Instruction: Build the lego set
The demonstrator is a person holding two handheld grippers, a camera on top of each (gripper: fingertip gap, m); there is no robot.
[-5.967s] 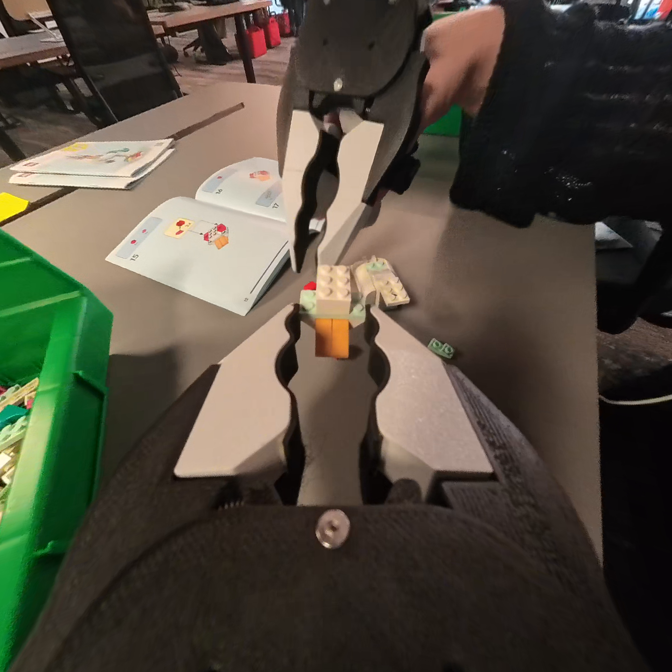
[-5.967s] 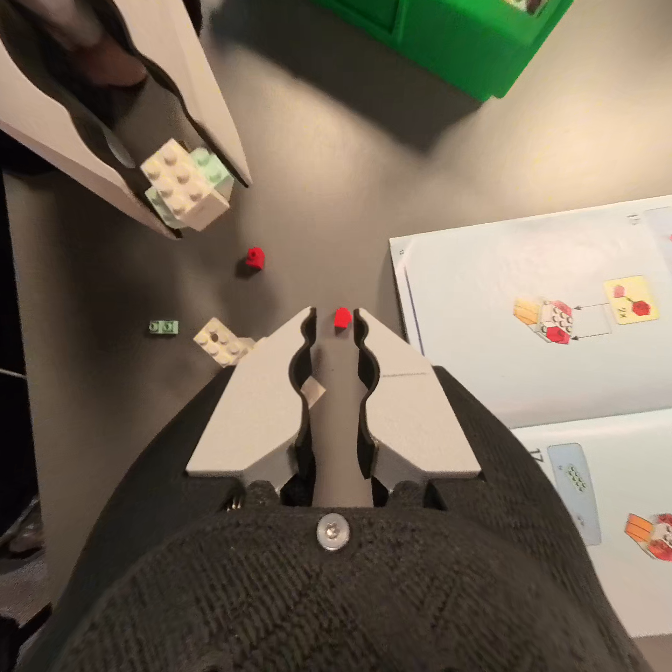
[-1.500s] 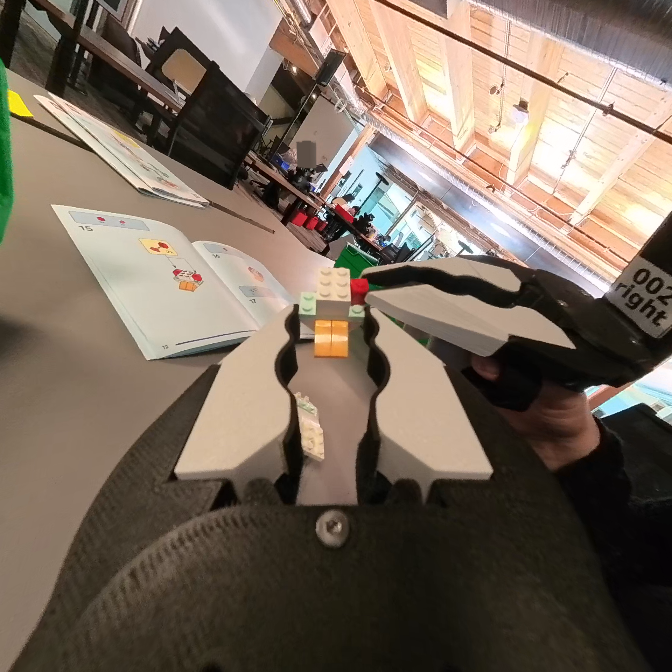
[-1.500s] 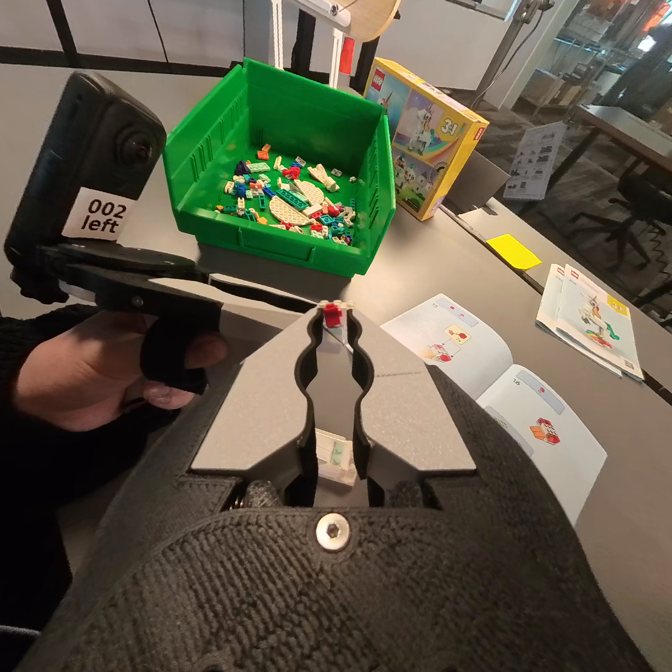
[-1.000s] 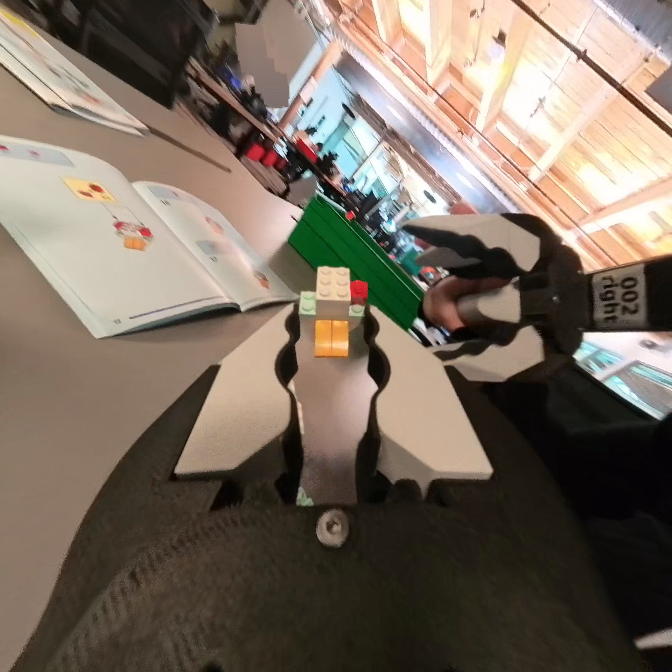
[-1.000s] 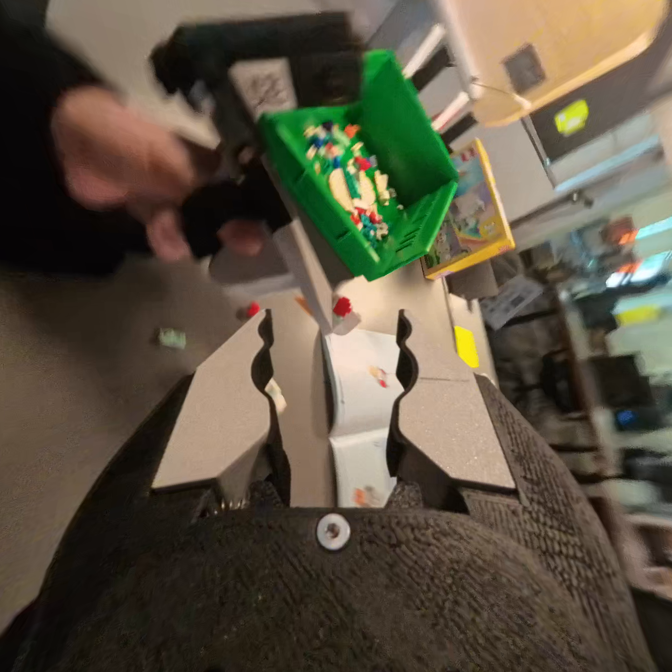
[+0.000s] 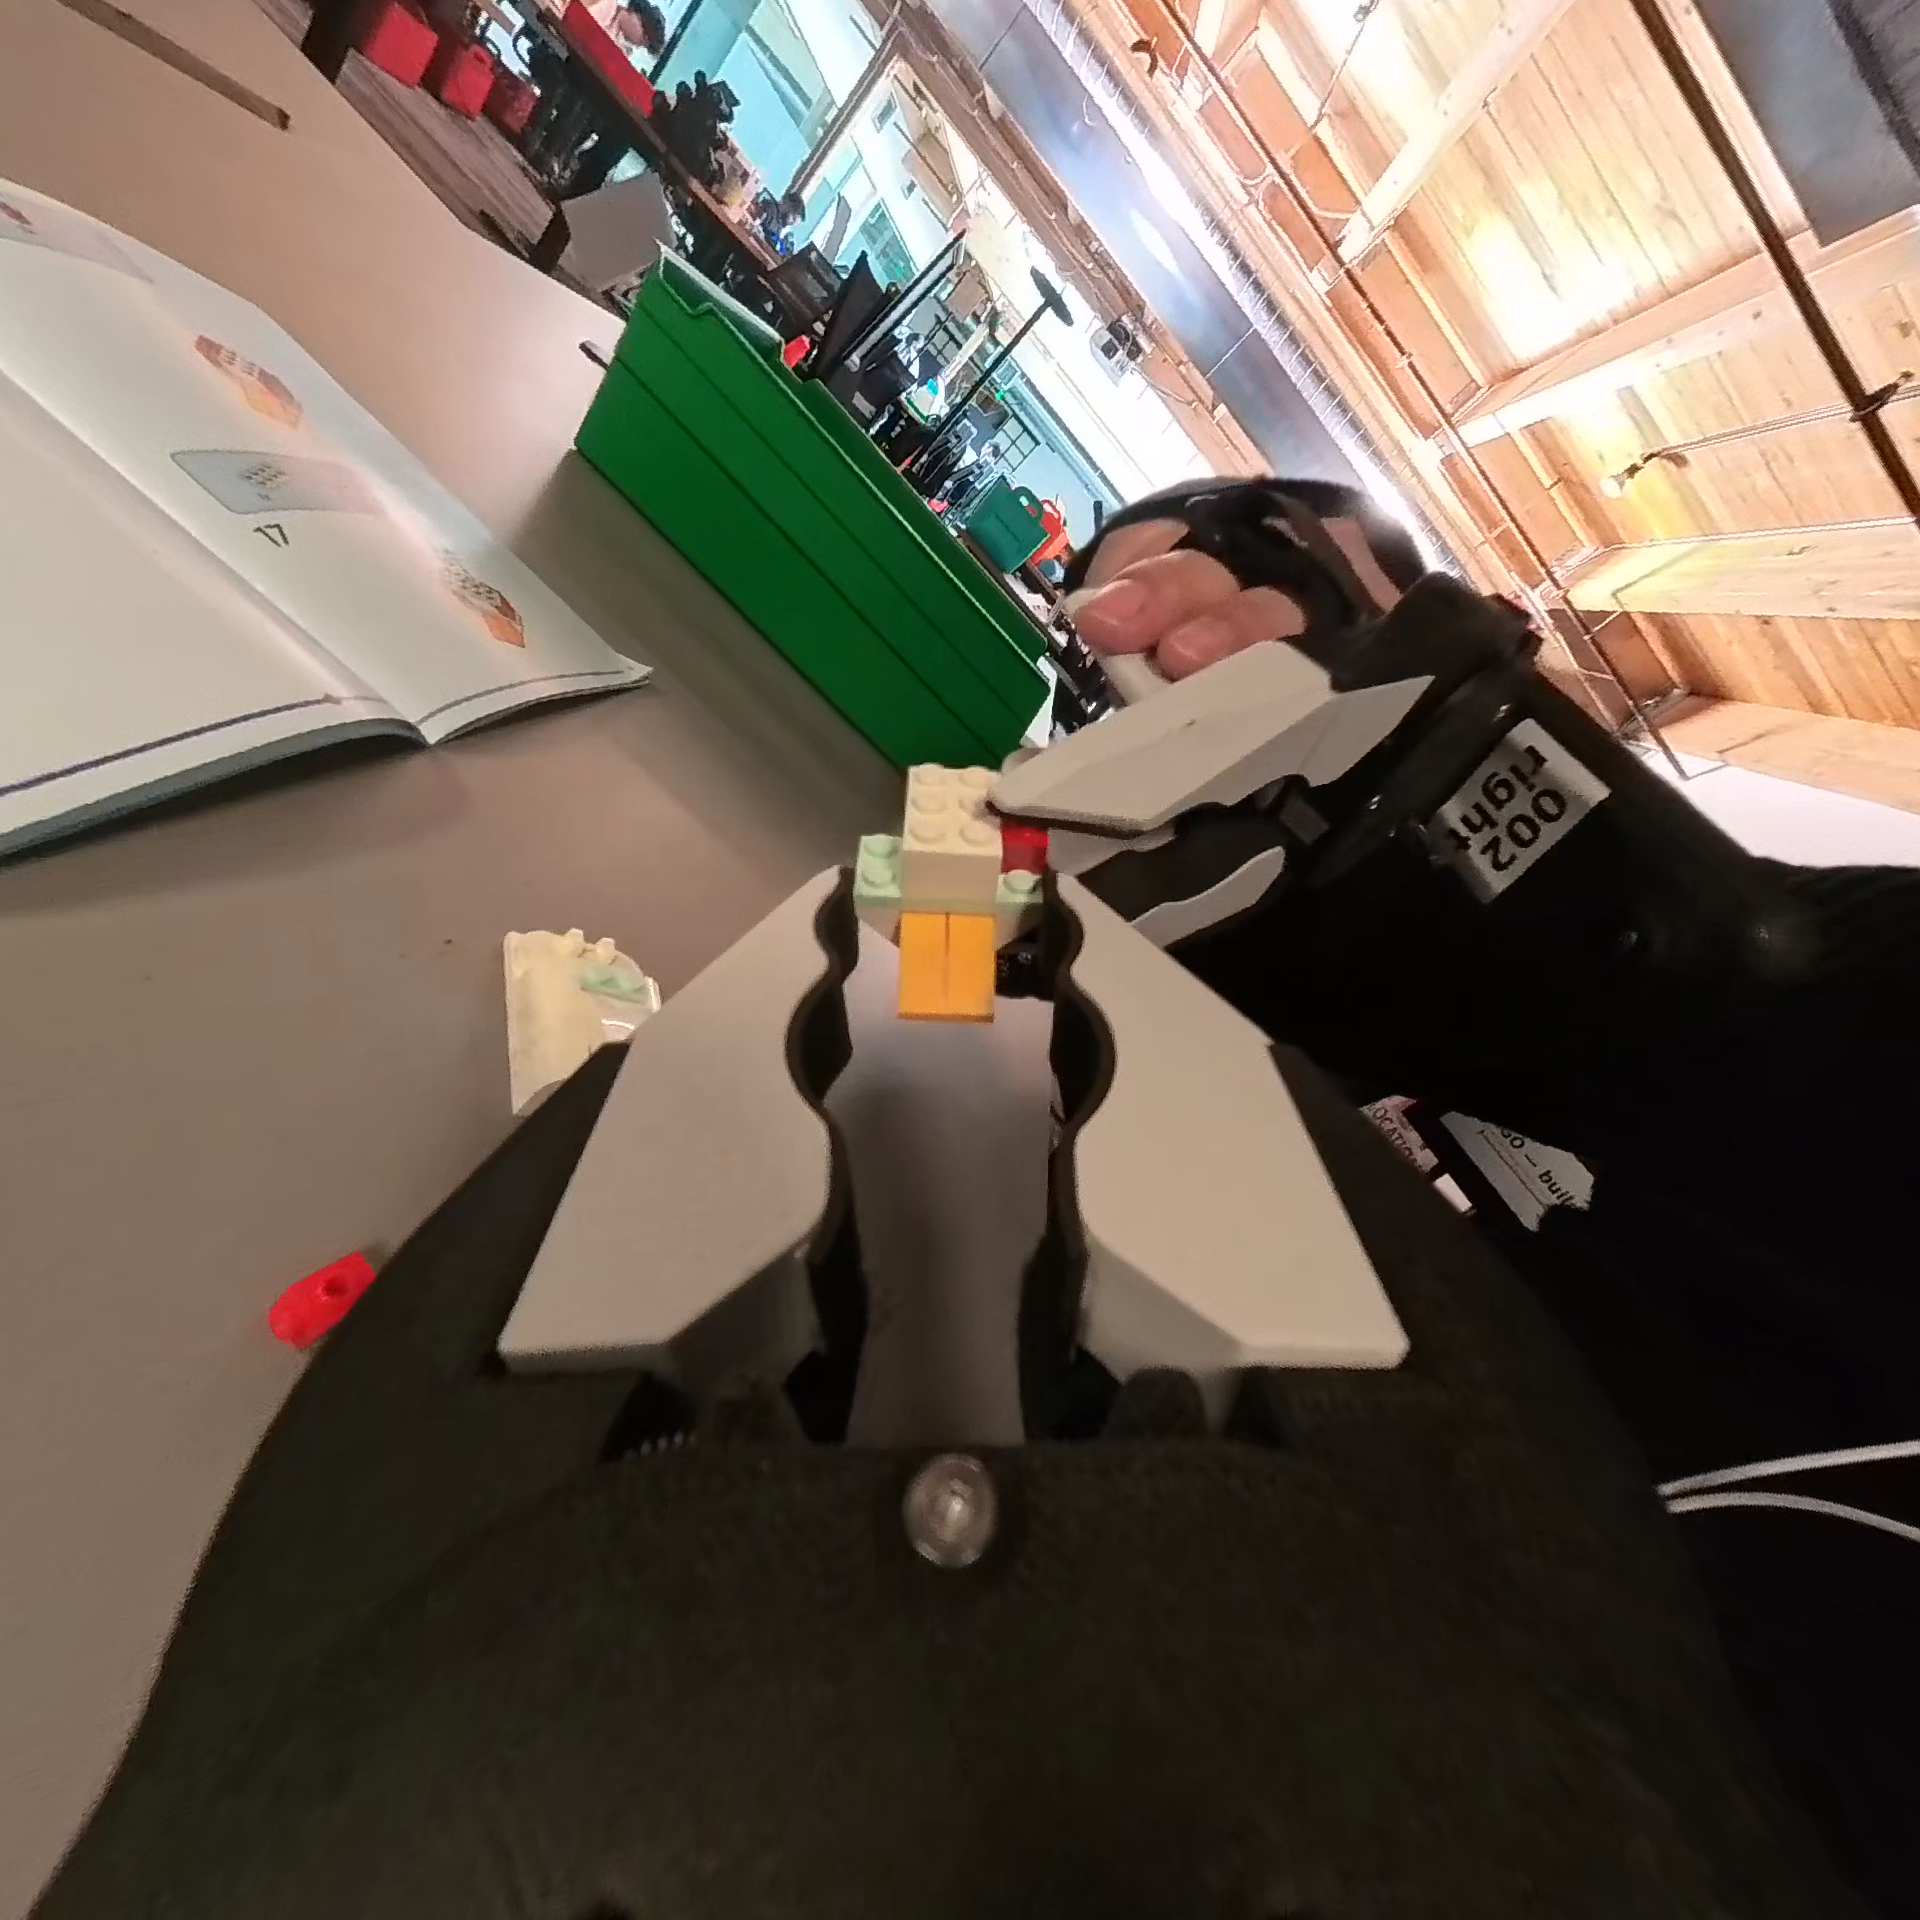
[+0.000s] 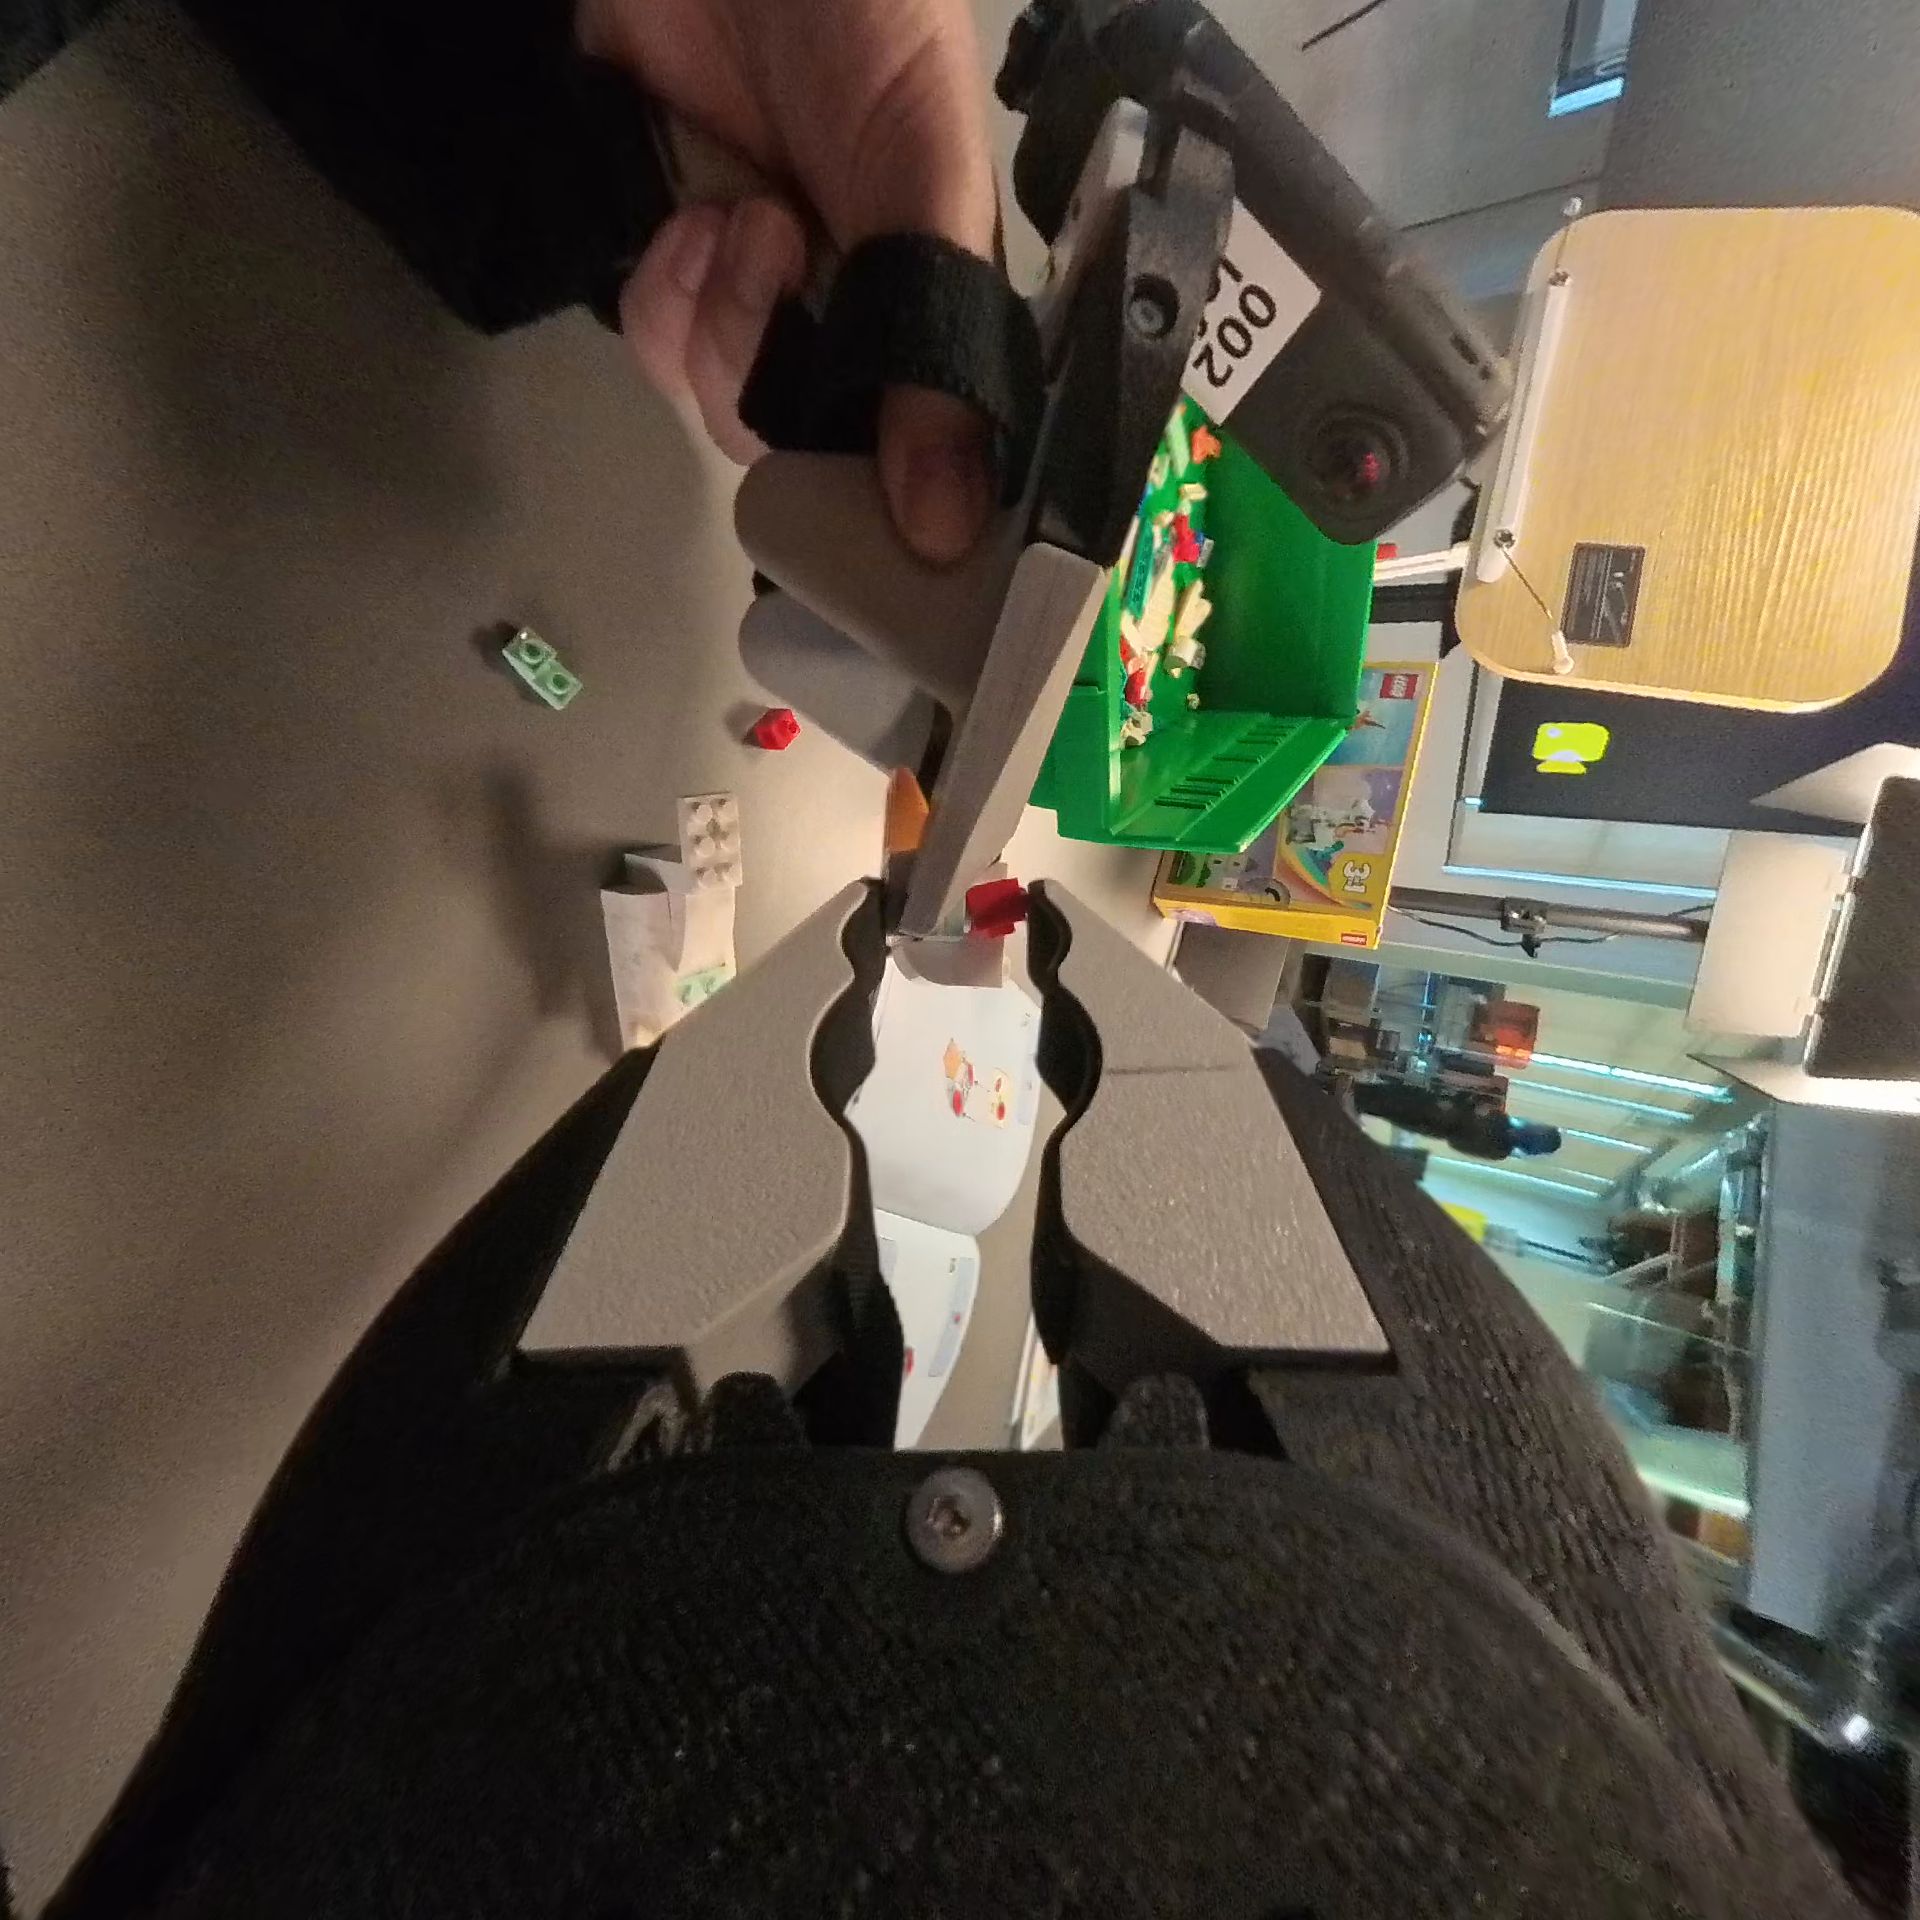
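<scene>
Biggest thing around is the grey table [image 7: 260,987], with the open instruction booklet [image 7: 208,582] lying on it at the left and a green bin [image 7: 790,551] just past the booklet. In the right wrist view there's another green bin [image 8: 1236,665] full of loose pieces, and a yellow lego box [image 8: 1320,831] beside it.

The left gripper [image 7: 951,894] is pinched in on the small lego build [image 7: 948,868], which sits right between its fingertips: cream brick on top, pale green plates sticking out both sides, orange slopes hanging down into the gap. So it's clamped, not loose.

The right gripper [image 8: 951,904] comes in from the side, jaws only partway closed. Its two tips straddle the red stud piece [image 8: 992,902] on the side of the build. One fingertip lies over the cream brick's top; I can't tell if it's really squeezing the red bit or just bracketing it.

Down on the table: a cream plate assembly [image 7: 566,1003] just left of the left gripper, a loose red piece [image 7: 317,1286] nearer the camera, and a little green plate [image 8: 540,667] well off to the side
</scene>
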